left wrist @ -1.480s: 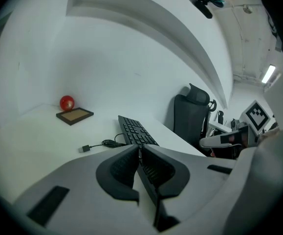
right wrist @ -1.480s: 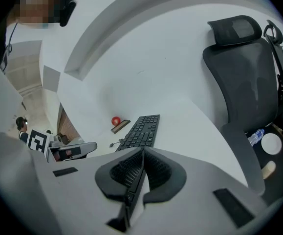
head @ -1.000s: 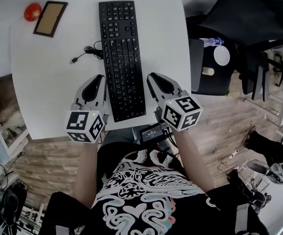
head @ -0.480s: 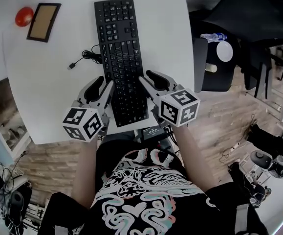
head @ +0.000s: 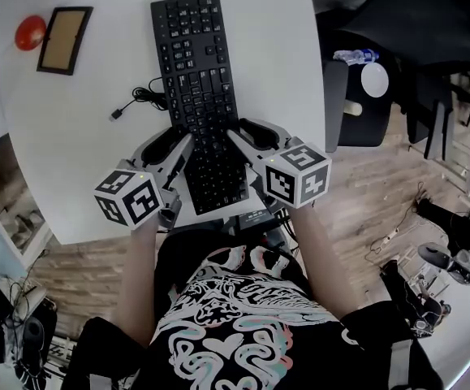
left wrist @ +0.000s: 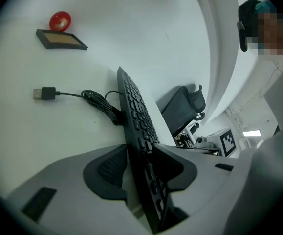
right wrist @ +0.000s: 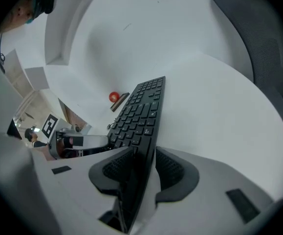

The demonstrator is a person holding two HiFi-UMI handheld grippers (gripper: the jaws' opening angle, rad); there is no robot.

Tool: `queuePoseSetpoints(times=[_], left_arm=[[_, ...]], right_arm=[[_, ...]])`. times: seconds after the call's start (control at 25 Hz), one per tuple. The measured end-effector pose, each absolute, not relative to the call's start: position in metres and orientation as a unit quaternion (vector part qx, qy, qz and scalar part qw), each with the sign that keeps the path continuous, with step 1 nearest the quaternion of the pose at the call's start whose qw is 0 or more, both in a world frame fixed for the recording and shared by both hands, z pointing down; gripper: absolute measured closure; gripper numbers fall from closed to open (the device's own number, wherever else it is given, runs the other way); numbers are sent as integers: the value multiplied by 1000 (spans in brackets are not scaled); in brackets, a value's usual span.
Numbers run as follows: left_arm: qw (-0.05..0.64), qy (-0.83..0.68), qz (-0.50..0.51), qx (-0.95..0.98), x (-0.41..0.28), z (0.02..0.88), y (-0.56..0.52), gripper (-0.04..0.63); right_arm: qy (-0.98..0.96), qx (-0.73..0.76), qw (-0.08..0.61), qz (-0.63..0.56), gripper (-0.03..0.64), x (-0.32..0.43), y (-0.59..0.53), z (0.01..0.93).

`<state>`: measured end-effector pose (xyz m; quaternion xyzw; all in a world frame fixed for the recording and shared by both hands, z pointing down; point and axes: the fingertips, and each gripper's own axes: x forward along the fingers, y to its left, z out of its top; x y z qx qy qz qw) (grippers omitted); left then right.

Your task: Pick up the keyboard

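A black keyboard [head: 194, 71] lies lengthwise on the white table [head: 72, 161], its near end towards me. My left gripper [head: 178, 145] straddles the keyboard's left edge near that end. My right gripper [head: 247, 136] straddles the right edge opposite. In the left gripper view the keyboard [left wrist: 136, 111] runs edge-on between the left gripper's [left wrist: 139, 160] parted pads, with a slim gap on the left side. In the right gripper view the keyboard [right wrist: 141, 111] stands between the right gripper's [right wrist: 141, 168] pads, with bare table showing beside the right pad. The keyboard rests flat on the table.
The keyboard's cable [head: 141, 96] coils left of it and ends in a loose USB plug [left wrist: 41, 93]. A red ball [head: 30, 32] and a framed brown board [head: 62, 29] sit at the far left. A dark chair [head: 356, 96] stands right of the table.
Both grippers have moved forward and inward from beside the keyboard onto its near end. Their jaws, shut before, now stand apart around its edges. The left gripper has rolled.
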<state>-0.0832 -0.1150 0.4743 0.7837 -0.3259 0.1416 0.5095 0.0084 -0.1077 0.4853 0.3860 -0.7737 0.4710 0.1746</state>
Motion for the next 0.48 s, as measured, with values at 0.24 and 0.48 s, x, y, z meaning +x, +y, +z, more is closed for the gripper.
queuePoseSetpoints(times=[0.24,0.48], left_arm=[[619,-281,115,724,-76,482,-115,443],[677,-224,61,698,-69,479,-121,480]], right_arm=[[-770,374,170,489,482,5,-108,485],[-763,368,162,506,482,5,-110,485]])
